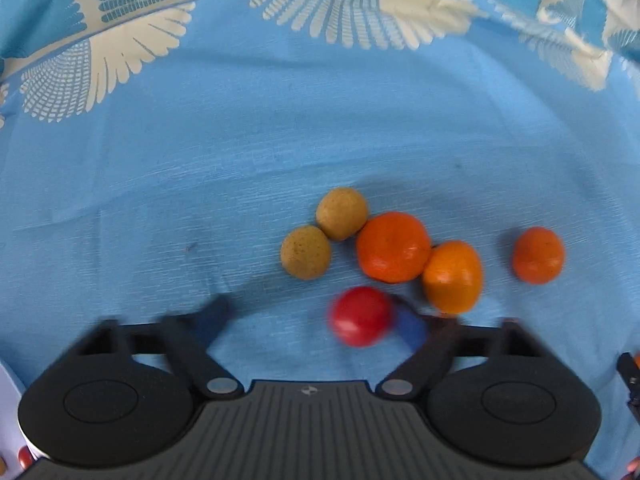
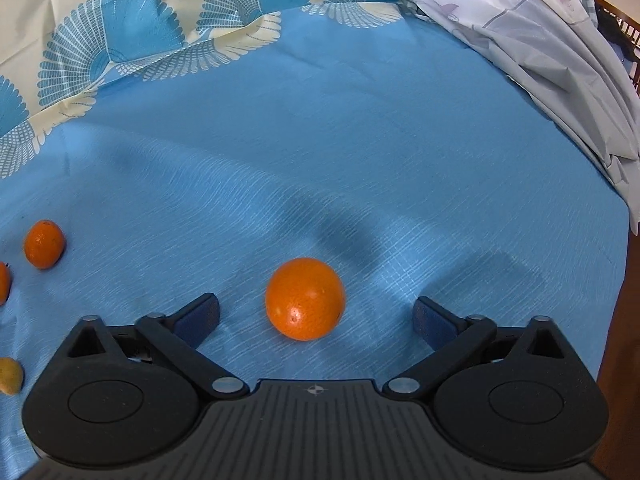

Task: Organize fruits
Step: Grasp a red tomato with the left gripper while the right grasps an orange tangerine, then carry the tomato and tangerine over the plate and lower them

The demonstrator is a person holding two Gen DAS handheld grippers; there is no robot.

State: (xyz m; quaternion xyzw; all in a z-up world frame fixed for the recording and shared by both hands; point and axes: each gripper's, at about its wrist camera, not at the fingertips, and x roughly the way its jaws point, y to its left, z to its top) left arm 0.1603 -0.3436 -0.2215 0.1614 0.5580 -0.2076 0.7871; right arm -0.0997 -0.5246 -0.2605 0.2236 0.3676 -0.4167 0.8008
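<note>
Closest to my left gripper (image 1: 316, 316) is a small red fruit (image 1: 360, 316), smooth and shiny, a bit blurred, sort of plum-tomato shaped with its long axis running roughly side to side. It sits on the blue cloth (image 1: 280, 140) between the left fingers (image 1: 412, 330), close against the right-hand one; the other finger stands well clear of it, so I'd call the fingers partly spread and not gripping anything.

Just beyond it is the main bunch. Two tan fruits (image 1: 306, 253) with a matte, speckled skin are touching each other. Next to them is a big orange (image 1: 393, 247), glossy and slightly flattened, touching a lighter orange fruit (image 1: 452, 277) that's more egg-shaped, long axis tilted towards upright in the picture. A smaller orange (image 1: 538, 255) sits apart on the right.

On the right wrist camera there's a single round orange (image 2: 305, 298) with dimpled, shiny peel, no real long axis to speak of. It's on the cloth between the right fingers (image 2: 198, 318), which are spread wide with clear gaps on both sides of it, so the right gripper (image 2: 316, 316) isn't touching it.

The cloth covering the bench has a fine woven slub texture, plain blue in the middle with a cream and blue fan-pattern border (image 2: 120, 40). A crumpled pale sheet (image 2: 540, 60) is heaped at the far right edge.
</note>
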